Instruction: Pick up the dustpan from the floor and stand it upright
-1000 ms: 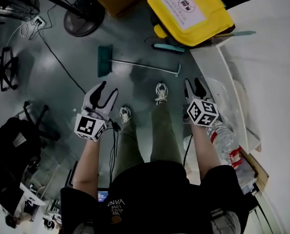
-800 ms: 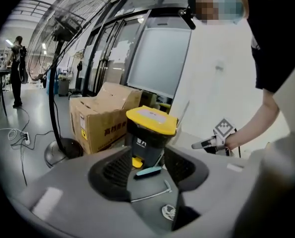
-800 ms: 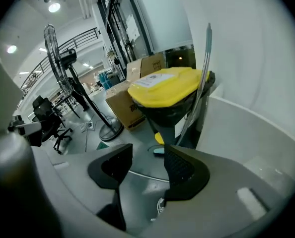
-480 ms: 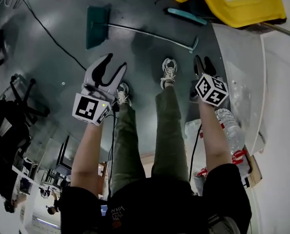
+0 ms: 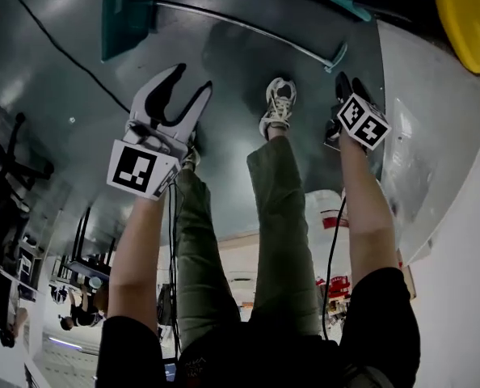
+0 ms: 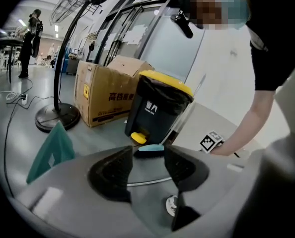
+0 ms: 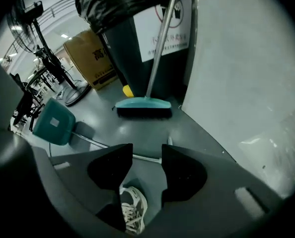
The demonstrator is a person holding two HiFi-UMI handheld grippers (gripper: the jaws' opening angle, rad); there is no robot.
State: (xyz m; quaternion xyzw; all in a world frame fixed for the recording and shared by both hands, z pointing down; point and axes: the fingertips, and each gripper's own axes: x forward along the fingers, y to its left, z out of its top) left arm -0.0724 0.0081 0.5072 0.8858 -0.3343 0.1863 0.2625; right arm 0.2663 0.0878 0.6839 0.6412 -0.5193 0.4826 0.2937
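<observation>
The teal dustpan point(image 5: 127, 10) lies flat on the grey floor, and its long metal handle point(image 5: 248, 32) runs right to a hooked end. My left gripper point(image 5: 190, 81) hangs open above the floor, short of the handle, with nothing in it. My right gripper point(image 5: 349, 83) is open and empty near the handle's hooked end. In the left gripper view the dustpan point(image 6: 50, 150) sits at the left and the handle point(image 6: 145, 181) crosses behind the open jaws. In the right gripper view the dustpan point(image 7: 53, 122) and its handle point(image 7: 95, 143) lie beyond the open jaws.
A teal broom point(image 7: 142, 107) leans by the yellow-lidded bin point(image 6: 160, 105). Behind stand a cardboard box point(image 6: 108, 95) and a fan base point(image 6: 58, 117). A white panel point(image 5: 434, 136) borders the right. A black cable point(image 5: 54, 43) crosses the floor. The person's shoes point(image 5: 279, 103) stand between the grippers.
The view has tipped further down and forward. Both grippers have moved closer to the dustpan handle, and the dustpan now sits nearer the top edge. Both stay open.
</observation>
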